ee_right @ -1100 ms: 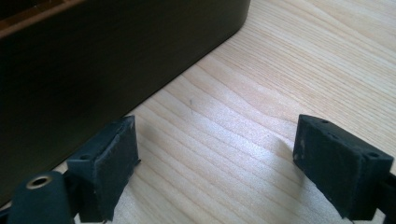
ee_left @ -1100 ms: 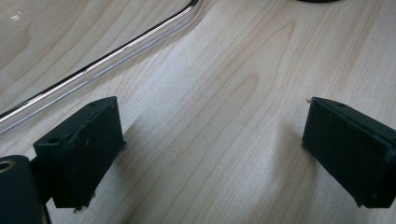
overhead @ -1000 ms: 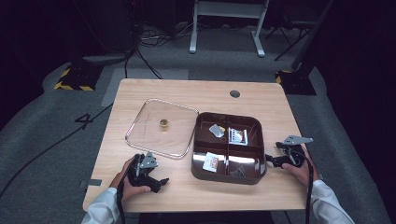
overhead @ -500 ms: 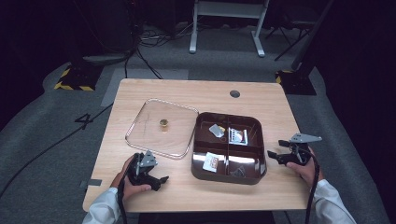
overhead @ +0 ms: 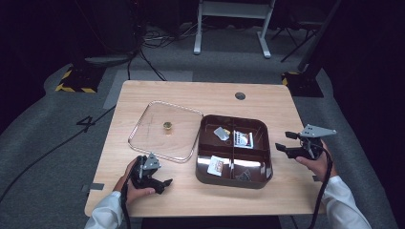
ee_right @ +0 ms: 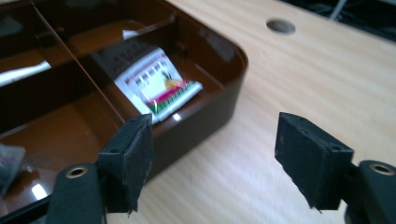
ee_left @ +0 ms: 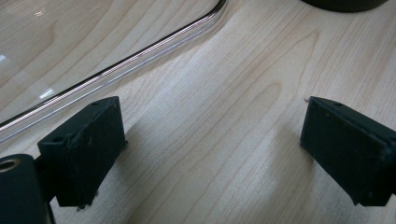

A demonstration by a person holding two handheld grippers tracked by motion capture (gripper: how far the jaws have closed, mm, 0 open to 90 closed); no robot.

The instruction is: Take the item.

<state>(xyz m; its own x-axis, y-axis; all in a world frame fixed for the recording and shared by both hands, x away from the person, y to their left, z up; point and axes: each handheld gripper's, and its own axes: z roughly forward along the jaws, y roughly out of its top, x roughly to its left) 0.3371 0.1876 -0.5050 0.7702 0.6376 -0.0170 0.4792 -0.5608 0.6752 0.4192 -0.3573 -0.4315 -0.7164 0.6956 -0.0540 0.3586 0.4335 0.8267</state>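
We hold both tools released and empty: our left gripper [overhead: 154, 180] rests near the table's [overhead: 210, 93] front left corner just beside the clear lid [overhead: 165, 130], and our right gripper [overhead: 292, 145] hovers at the right edge by the brown divided box [overhead: 233, 179]. Its near jaw sits close to the box wall, so a careless reach could nudge the box and shift the sachets [ee_right: 159, 88] inside.

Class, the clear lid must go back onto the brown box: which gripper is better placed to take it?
Probably left: the left gripper sits open beside the clear lid's near edge.
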